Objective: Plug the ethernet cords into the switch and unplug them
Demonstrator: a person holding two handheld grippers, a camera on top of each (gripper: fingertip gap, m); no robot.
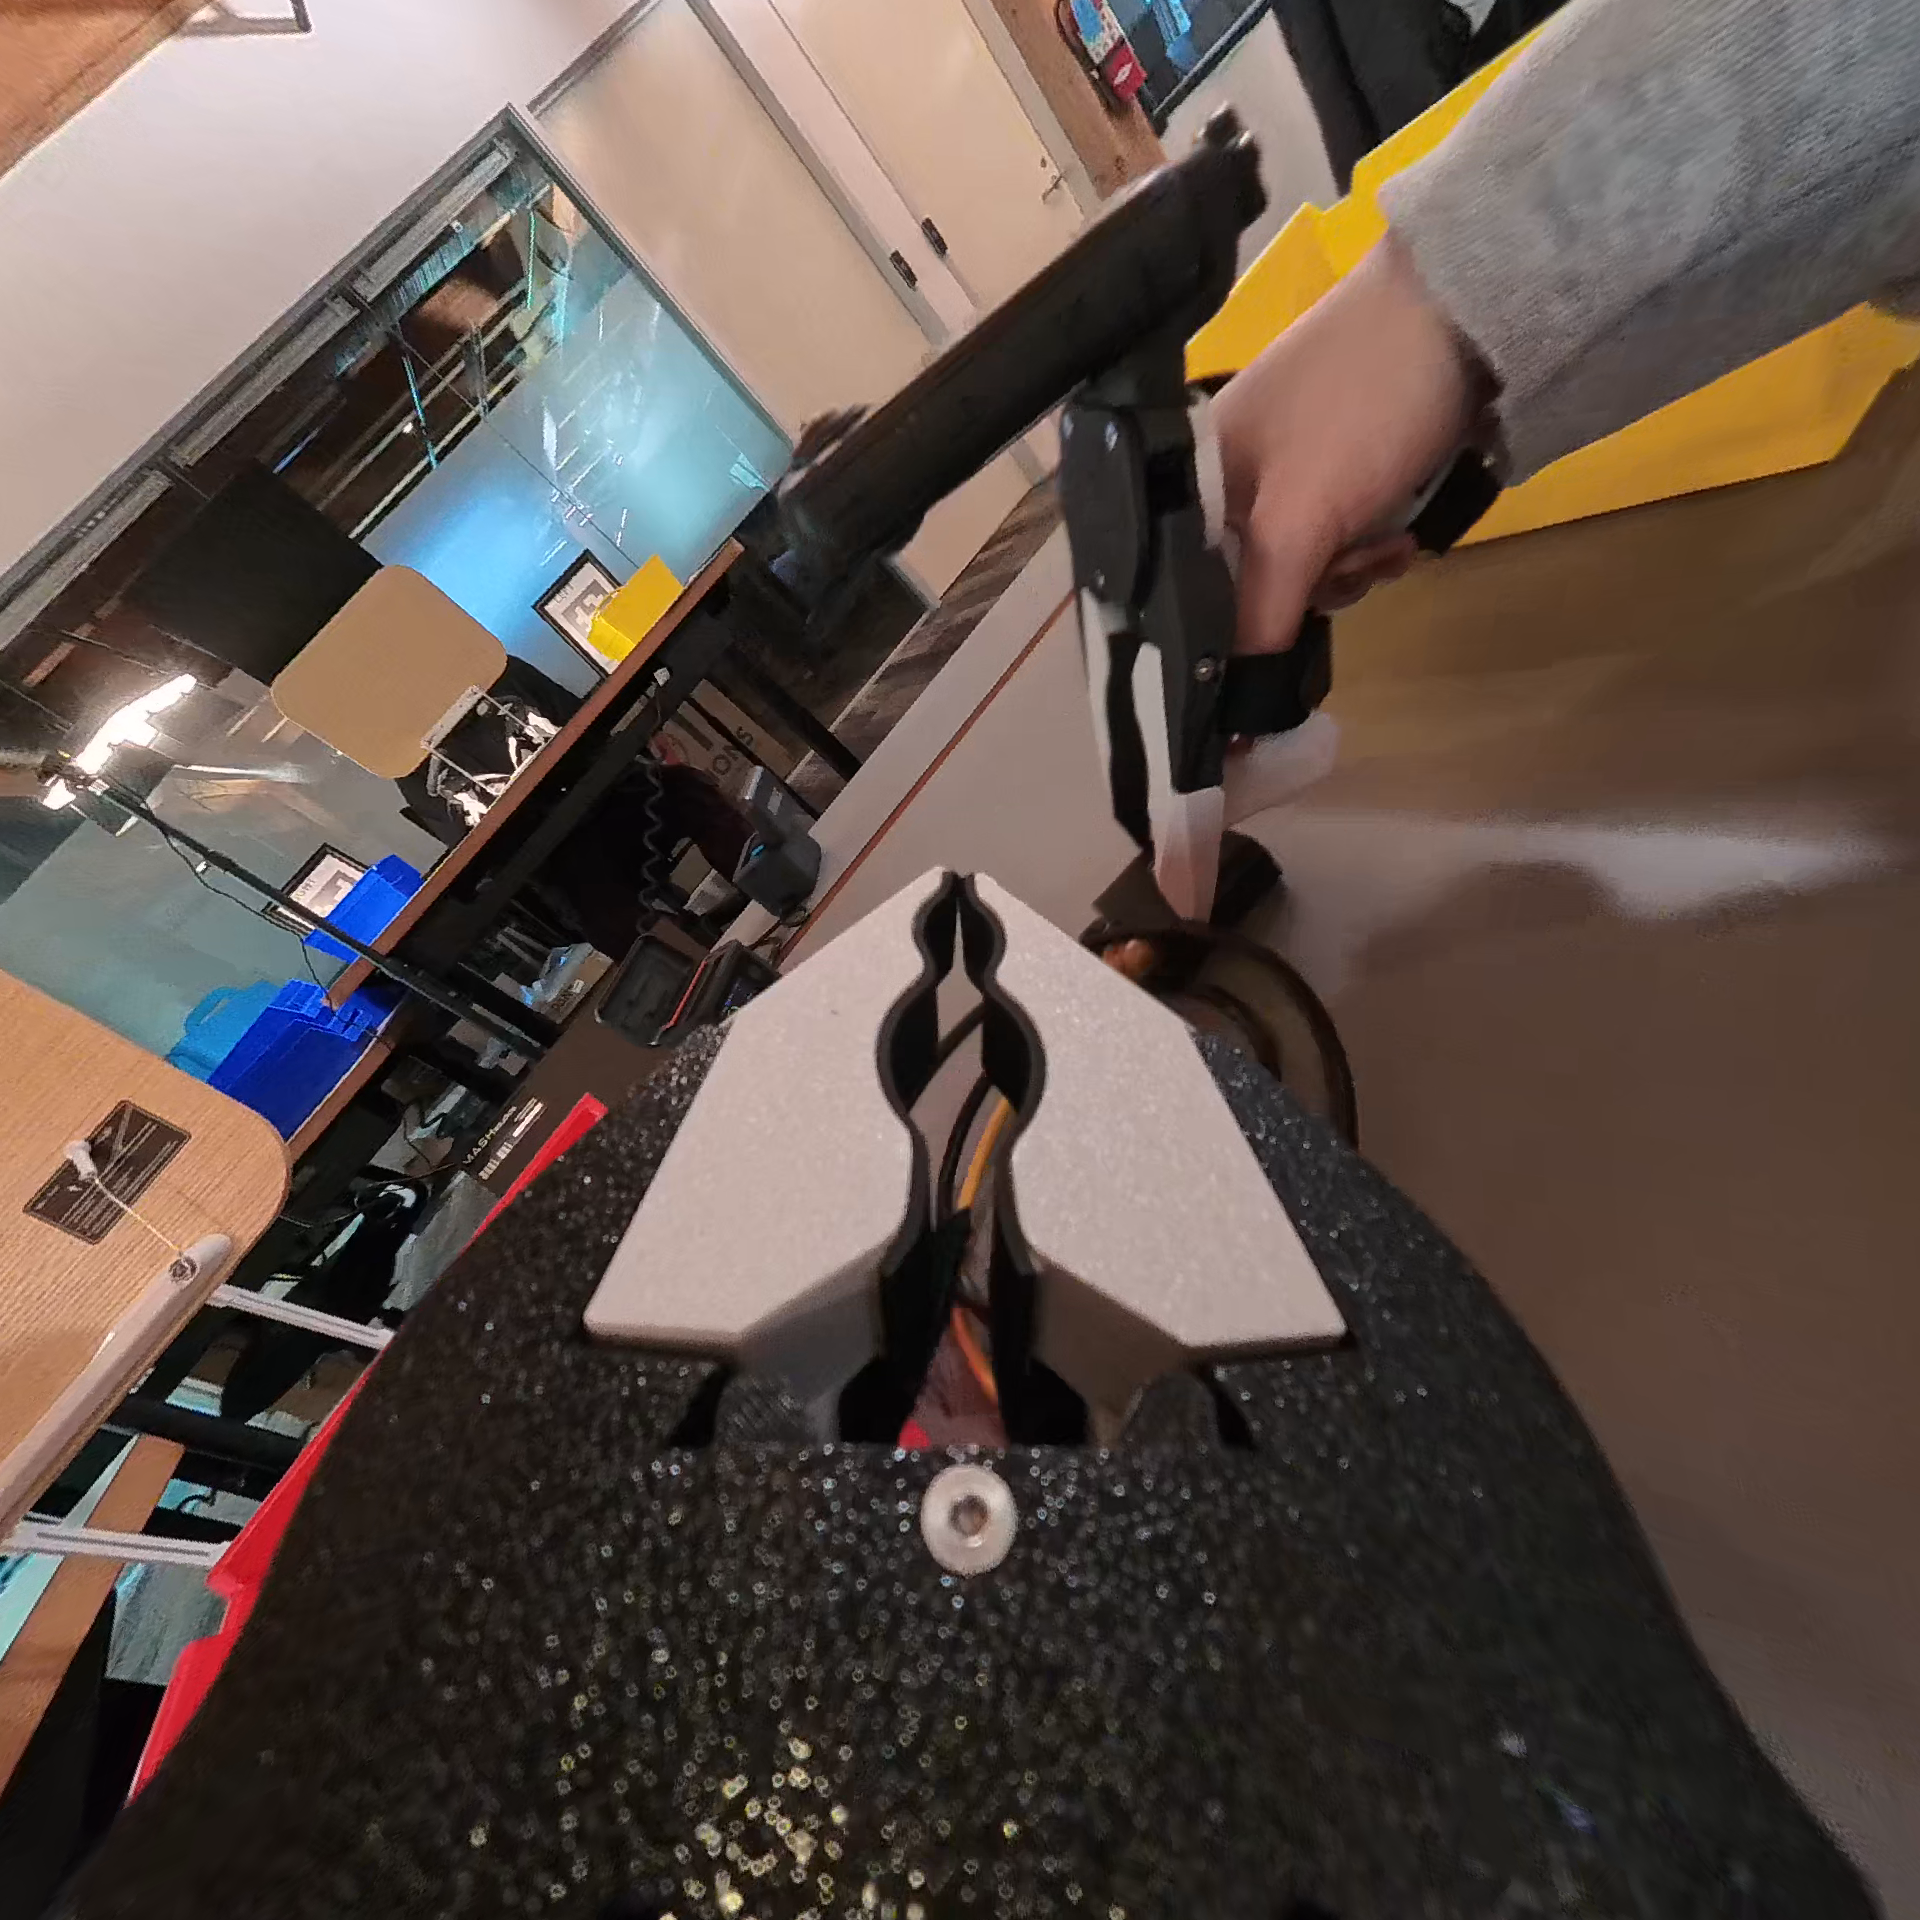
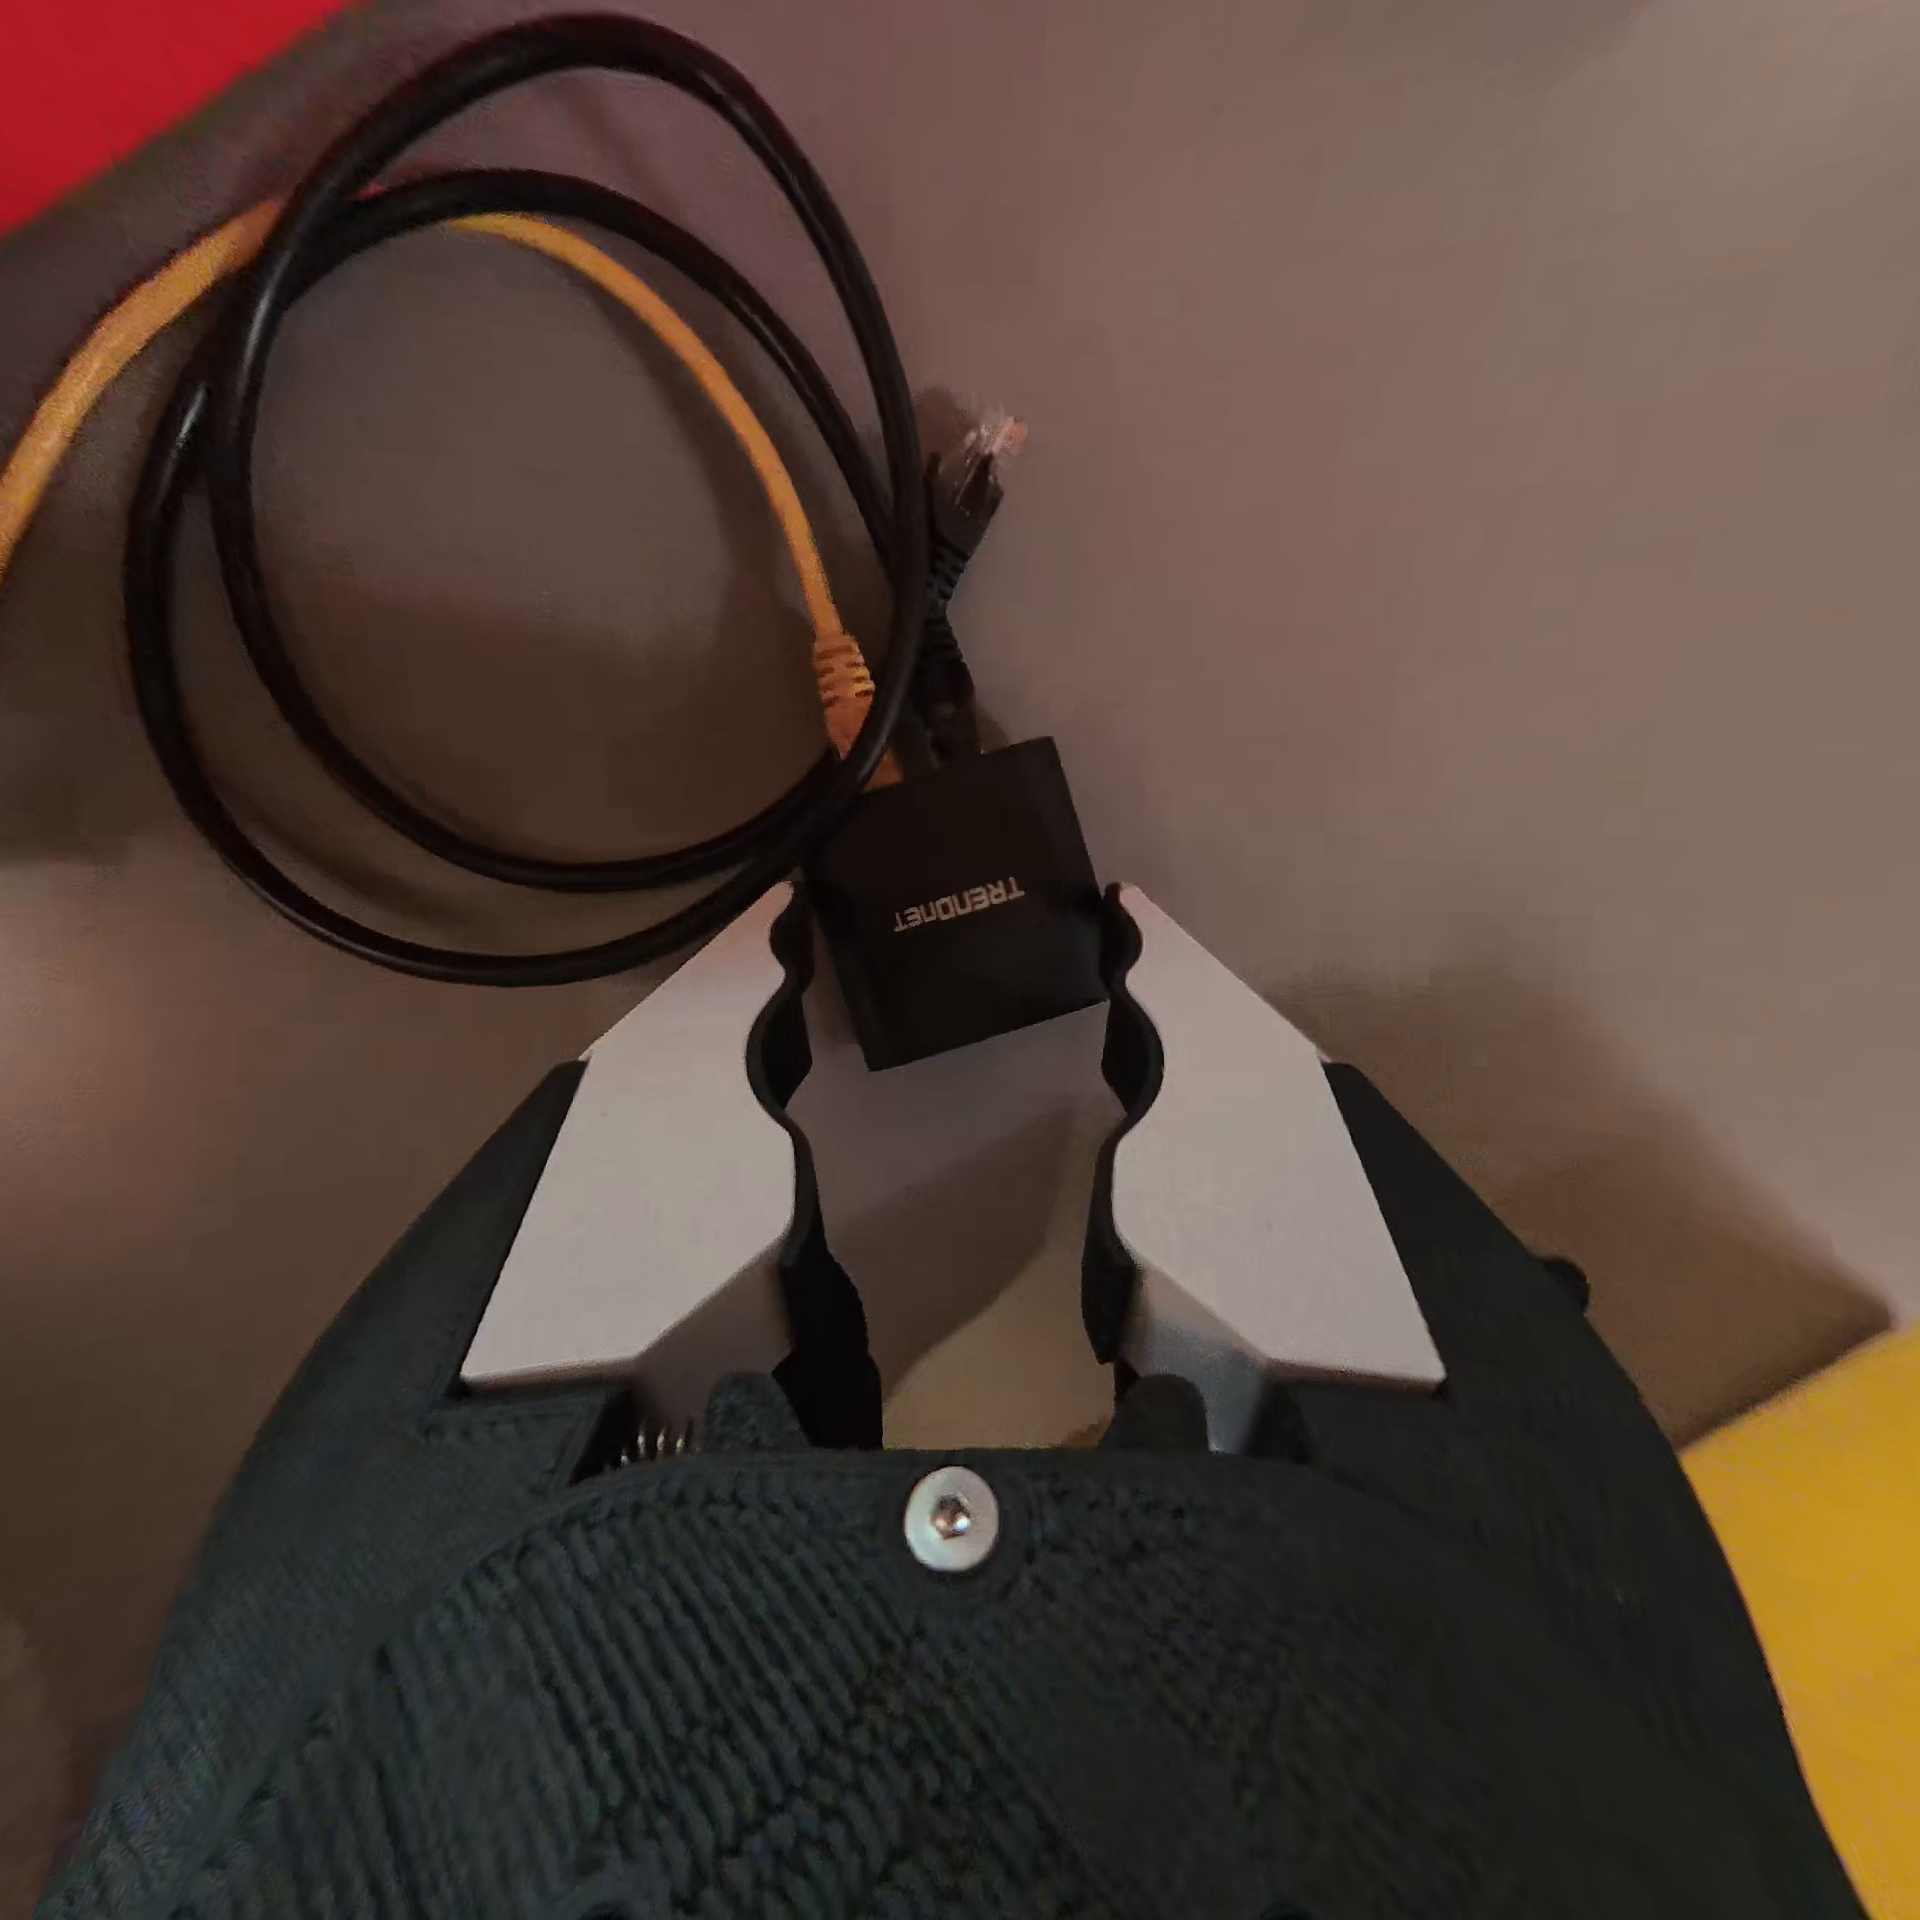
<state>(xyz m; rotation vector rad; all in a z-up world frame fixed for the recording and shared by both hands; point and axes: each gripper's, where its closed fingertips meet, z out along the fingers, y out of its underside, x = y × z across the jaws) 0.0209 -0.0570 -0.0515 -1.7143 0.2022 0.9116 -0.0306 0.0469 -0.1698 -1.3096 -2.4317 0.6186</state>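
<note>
My right gripper (image 2: 956,935) sits at the middle of the right wrist view with its fingers (image 2: 665,1174) apart, one on each side of the switch (image 2: 961,899). The switch is a small black box lying on the grey-brown table (image 2: 1455,520), and its near end reaches in between my fingertips. I cannot tell whether the pads touch its sides.

Two cords run from the switch's far end toward the upper left of the frame. The yellow cord (image 2: 665,312) has its plug at the switch's ports; whether it is seated I cannot tell. The black cord (image 2: 218,582) loops in a wide coil on the table, and one of its plugs (image 2: 971,468) lies free just beyond the switch, pointing up the frame. Another black plug sits right at the ports, too dark to tell more. A red edge (image 2: 114,83) fills the upper left corner and a yellow bin (image 2: 1808,1538) the lower right.

In the left wrist view my left gripper (image 1: 961,883) is at centre with its fingers (image 1: 790,1143) together, the tips all but meeting on nothing. Through the wavy slit between them I see bits of black and yellow cord. My right hand (image 1: 1340,457) holds the other gripper in the upper right, its tips down at the table.
</note>
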